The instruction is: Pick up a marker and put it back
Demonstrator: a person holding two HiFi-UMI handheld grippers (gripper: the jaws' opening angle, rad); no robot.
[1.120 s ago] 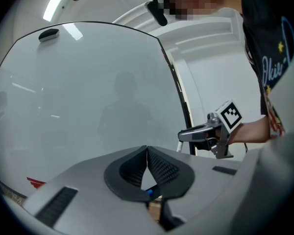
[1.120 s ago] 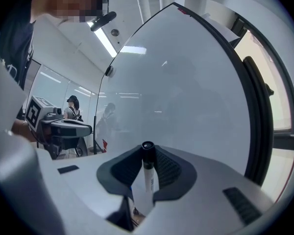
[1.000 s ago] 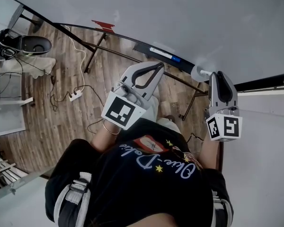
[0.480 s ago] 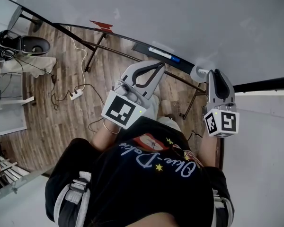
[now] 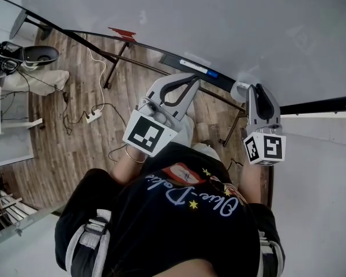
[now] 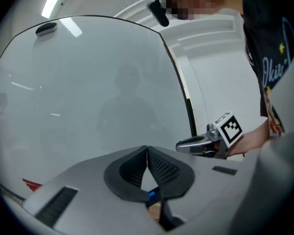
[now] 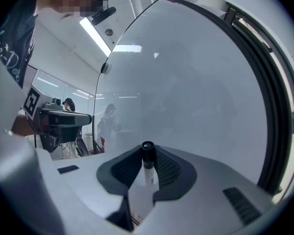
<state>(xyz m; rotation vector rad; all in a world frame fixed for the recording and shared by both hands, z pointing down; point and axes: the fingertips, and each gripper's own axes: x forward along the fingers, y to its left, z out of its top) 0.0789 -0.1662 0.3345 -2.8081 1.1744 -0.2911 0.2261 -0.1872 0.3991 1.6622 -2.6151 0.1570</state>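
Observation:
My right gripper is shut on a white marker with a black cap, which stands upright between the pads and faces the whiteboard. In the head view the right gripper hovers at the right end of the board's tray. A second marker with a blue end lies on that tray. My left gripper hangs just in front of the tray; in its own view the left gripper has its jaw tips touching with nothing between them.
The whiteboard fills the far side, on a stand with dark legs. Below lies a wood floor with cables and a white power strip. A white wall runs along the right.
The right gripper, still holding the marker, has drifted a little left and toward the tray's end. The left gripper has stayed where it was.

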